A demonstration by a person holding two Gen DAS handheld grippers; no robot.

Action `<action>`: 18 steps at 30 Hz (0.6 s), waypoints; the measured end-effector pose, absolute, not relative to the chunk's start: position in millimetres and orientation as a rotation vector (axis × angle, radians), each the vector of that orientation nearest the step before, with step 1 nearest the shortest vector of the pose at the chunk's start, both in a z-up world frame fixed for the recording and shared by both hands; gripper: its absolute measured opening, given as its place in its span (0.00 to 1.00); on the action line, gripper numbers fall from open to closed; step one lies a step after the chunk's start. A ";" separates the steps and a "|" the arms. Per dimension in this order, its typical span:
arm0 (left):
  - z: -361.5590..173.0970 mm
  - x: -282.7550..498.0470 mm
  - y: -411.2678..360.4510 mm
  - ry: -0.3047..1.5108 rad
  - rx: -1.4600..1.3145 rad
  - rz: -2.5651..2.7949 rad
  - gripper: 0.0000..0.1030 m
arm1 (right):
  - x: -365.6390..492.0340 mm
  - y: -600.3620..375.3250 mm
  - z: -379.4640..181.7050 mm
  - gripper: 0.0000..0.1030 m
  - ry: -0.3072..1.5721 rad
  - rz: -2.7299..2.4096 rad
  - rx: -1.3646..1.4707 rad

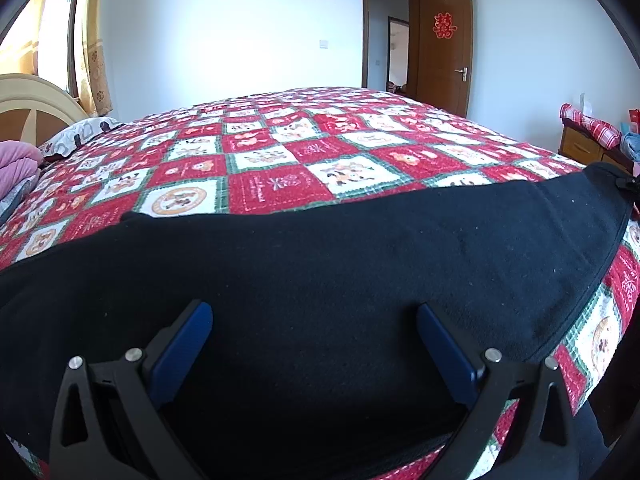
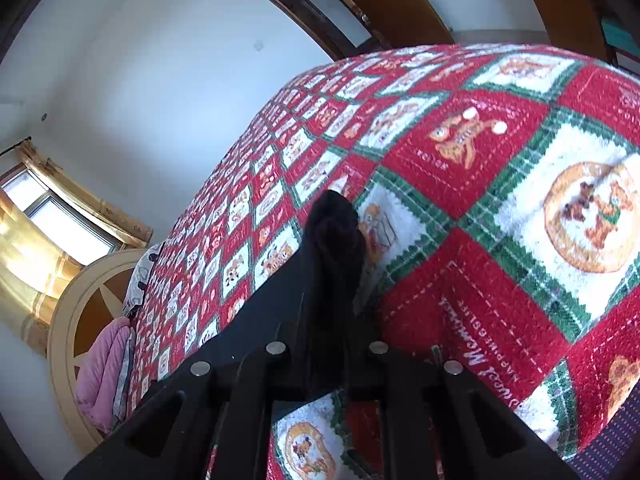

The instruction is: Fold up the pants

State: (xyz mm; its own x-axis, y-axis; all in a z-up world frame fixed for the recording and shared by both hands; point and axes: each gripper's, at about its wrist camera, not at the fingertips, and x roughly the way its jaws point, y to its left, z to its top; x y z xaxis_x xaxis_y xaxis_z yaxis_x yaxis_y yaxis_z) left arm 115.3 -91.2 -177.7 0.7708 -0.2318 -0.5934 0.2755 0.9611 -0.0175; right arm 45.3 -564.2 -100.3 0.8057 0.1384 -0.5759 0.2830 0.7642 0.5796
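Black pants lie spread across the near edge of a bed covered by a red, white and green patchwork bedspread. My left gripper hovers just over the middle of the pants, its blue-padded fingers wide open with nothing pinched between them. In the right wrist view my right gripper is shut on a bunched end of the pants, which sticks out past the jaws above the bedspread. From there the black cloth stretches away to the lower left.
A wooden headboard, a patterned pillow and a pink blanket sit at the left end of the bed. A brown door stands open beyond it. A wooden cabinet with checked cloth stands at the right.
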 end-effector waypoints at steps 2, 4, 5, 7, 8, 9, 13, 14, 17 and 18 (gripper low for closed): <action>-177.2 114.7 -89.6 0.631 0.059 -0.284 1.00 | 43.8 -559.9 -95.2 0.09 0.619 -0.092 0.688; -176.0 114.6 -88.7 0.632 0.051 -0.289 1.00 | 44.8 -551.6 -88.5 0.09 0.603 -0.099 0.637; -175.5 114.6 -88.1 0.631 0.044 -0.291 1.00 | 45.8 -544.3 -83.5 0.09 0.593 -0.103 0.598; -176.1 114.8 -87.8 0.630 0.042 -0.294 1.00 | 47.4 -528.0 -73.7 0.09 0.571 -0.106 0.519; -176.4 114.3 -88.2 0.628 0.044 -0.295 1.00 | 48.3 -517.3 -68.8 0.09 0.558 -0.097 0.478; -176.9 114.0 -89.0 0.626 0.050 -0.295 1.00 | 49.3 -507.1 -64.6 0.09 0.546 -0.091 0.439; -177.6 113.0 -89.1 0.622 0.055 -0.294 1.00 | 54.3 -478.5 -56.8 0.09 0.537 -0.065 0.342; -177.5 113.0 -88.9 0.622 0.053 -0.294 1.00 | 55.1 -474.7 -56.7 0.09 0.538 -0.054 0.338; -177.1 113.2 -88.5 0.625 0.053 -0.291 1.00 | 56.0 -467.3 -54.9 0.09 0.532 -0.041 0.327; -176.8 113.5 -88.0 0.626 0.050 -0.290 1.00 | 56.4 -464.7 -54.6 0.09 0.532 -0.034 0.325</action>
State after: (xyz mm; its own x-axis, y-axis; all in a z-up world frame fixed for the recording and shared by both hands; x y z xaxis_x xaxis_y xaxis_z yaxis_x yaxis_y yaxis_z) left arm 113.5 -88.0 -176.8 0.7712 -0.2529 -0.5842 0.2827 0.9583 -0.0416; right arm 56.4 -464.7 -54.6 0.8625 0.0522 -0.5033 0.1150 0.9484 0.2954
